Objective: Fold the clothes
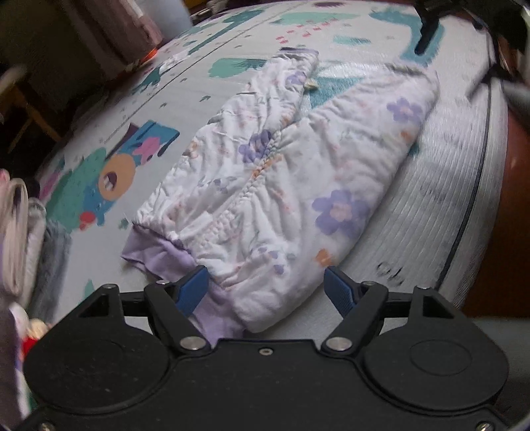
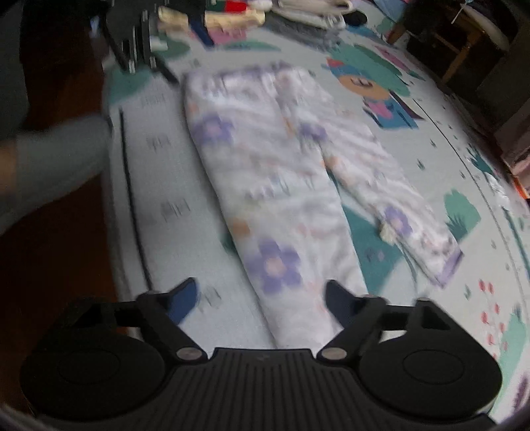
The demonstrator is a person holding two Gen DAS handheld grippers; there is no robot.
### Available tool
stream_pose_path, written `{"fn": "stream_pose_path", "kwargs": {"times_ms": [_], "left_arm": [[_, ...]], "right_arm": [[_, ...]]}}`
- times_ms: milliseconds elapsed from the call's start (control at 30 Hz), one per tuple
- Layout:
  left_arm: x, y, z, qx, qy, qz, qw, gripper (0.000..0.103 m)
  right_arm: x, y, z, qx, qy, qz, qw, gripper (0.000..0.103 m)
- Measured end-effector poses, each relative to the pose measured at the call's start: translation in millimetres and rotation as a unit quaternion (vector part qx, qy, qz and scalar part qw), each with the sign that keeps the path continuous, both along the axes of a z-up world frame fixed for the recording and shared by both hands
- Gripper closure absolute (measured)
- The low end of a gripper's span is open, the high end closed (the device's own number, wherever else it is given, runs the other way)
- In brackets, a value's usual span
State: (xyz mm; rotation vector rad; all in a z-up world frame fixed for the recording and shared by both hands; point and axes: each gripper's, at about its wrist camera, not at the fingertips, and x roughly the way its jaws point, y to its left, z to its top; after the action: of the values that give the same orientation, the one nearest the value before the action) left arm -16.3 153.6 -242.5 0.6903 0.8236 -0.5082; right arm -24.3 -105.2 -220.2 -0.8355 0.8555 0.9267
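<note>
A pair of white quilted pants [image 1: 281,172] with purple flowers lies flat on a patterned play mat [image 1: 185,99]. In the left wrist view my left gripper [image 1: 266,285] is open, its blue fingertips [image 1: 193,288] on either side of the waistband end with its lilac lining. In the right wrist view, which is blurred, the pants [image 2: 265,172] stretch away with both legs spread. My right gripper [image 2: 260,298] is open over the end of the nearer leg. The right gripper also shows in the left wrist view [image 1: 427,36] at the top right.
Folded clothes [image 1: 20,232] are stacked at the left edge of the mat; they also show in the right wrist view [image 2: 308,13] at the top. A wooden chair [image 2: 463,43] stands beyond the mat. The mat edge [image 1: 477,185] borders brown floor. A person's grey-clad limb [image 2: 56,155] is at left.
</note>
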Motion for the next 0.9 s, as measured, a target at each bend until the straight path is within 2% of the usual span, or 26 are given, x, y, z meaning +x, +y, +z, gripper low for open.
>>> {"fn": "stream_pose_path", "kwargs": {"times_ms": [67,133,200,300,333,400,433,533,667,700,800,900], "left_arm": [[-1.3,2.1,-8.0,0.030,-0.007,-0.026,0.9992,0.027],[-3.9,3.8,-14.8,0.057,-0.012,-0.057,0.9967,0.028],[-7.3,4.4,-22.9,0.087,-0.012,-0.096,0.9915,0.034],[-12.4,4.6,-36.7,0.132,-0.015,-0.149,0.9800,0.042],[-14.3,4.3,-41.7,0.148,-0.018,-0.167,0.9746,0.044],[-17.8,3.2,-52.4,0.185,-0.033,-0.202,0.9612,0.057],[-19.1,2.7,-56.2,0.196,-0.039,-0.212,0.9565,0.059],[-22.8,1.2,-63.6,0.213,-0.055,-0.237,0.9463,0.061],[-23.8,3.1,-63.4,0.218,-0.062,-0.238,0.9446,0.062],[-23.3,3.5,-62.9,0.217,-0.059,-0.238,0.9449,0.066],[-20.1,1.9,-61.6,0.217,-0.049,-0.246,0.9435,0.066],[-15.1,-0.7,-61.9,0.224,-0.037,-0.271,0.9355,0.063]], "right_arm": [[1.5,-13.8,-12.4,-0.018,-0.009,0.002,1.000,0.037],[2.6,-25.1,-22.3,-0.031,-0.016,0.003,0.999,0.038],[2.3,-32.2,-29.6,-0.039,-0.017,0.008,0.999,0.039],[2.1,-39.0,-36.4,-0.038,-0.003,0.013,0.999,0.041],[2.2,-40.8,-38.2,-0.037,0.001,0.015,0.999,0.042],[3.8,-42.9,-40.2,-0.035,0.005,0.019,0.999,0.046],[4.2,-44.2,-40.5,-0.033,0.004,0.022,0.999,0.047],[7.4,-48.1,-42.4,-0.035,-0.001,0.020,0.999,0.050],[15.4,-54.1,-47.8,-0.045,0.002,0.023,0.999,0.054],[17.3,-55.5,-50.4,-0.050,0.005,0.029,0.998,0.054],[25.7,-60.0,-55.0,-0.049,0.028,0.049,0.997,0.054],[42.1,-64.9,-53.7,-0.032,0.064,0.047,0.996,0.049]]}}
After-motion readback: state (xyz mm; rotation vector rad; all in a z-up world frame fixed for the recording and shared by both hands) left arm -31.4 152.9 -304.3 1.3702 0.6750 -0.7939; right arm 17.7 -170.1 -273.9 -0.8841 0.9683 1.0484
